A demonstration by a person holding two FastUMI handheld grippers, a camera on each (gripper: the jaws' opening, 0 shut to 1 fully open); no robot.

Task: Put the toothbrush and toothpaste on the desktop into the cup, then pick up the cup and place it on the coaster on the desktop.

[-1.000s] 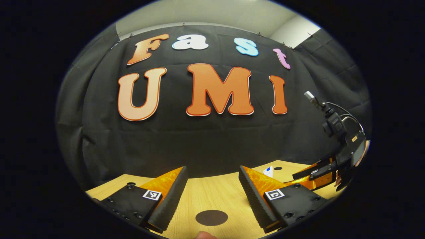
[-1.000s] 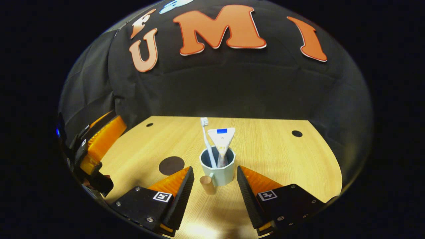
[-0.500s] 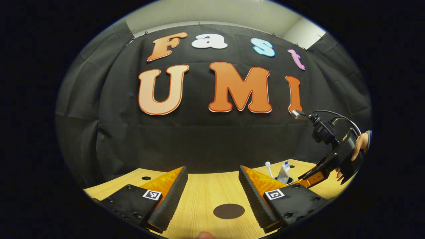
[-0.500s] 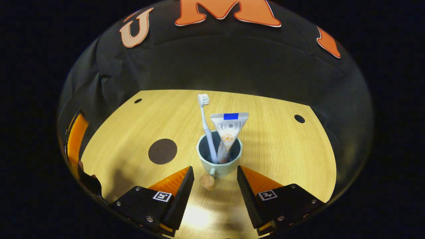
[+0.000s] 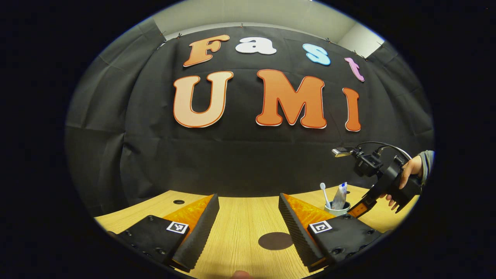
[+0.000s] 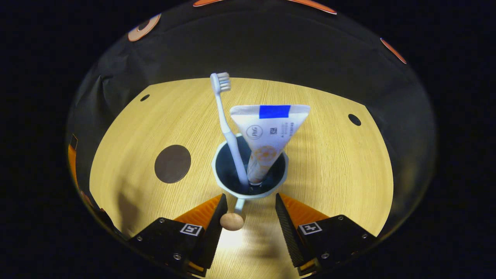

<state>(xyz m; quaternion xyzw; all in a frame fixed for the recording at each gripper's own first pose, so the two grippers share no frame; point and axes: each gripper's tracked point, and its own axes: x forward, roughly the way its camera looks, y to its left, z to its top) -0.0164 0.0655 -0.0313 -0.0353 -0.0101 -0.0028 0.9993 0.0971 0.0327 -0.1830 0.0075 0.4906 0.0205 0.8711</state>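
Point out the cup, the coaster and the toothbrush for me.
cup (image 6: pixel 279 182): right gripper view, on its rim.
coaster (image 6: pixel 172 164): right gripper view, on its middle.
toothbrush (image 6: pixel 226 124): right gripper view, on its handle.

Toothbrush (image 6: pixel 226 128) and toothpaste (image 6: pixel 267 135) stand in cup (image 6: pixel 221 182), coaster (image 6: pixel 172 163) beside.

Bare wooden surface (image 6: pixel 333 162) lies all around the cup (image 6: pixel 223 185), so its sides are reachable. Above its rim, the upright toothbrush (image 6: pixel 224 116) and toothpaste (image 6: pixel 267 135) block the way in. The coaster (image 6: pixel 173 164) lies flat to its left, nothing on it.
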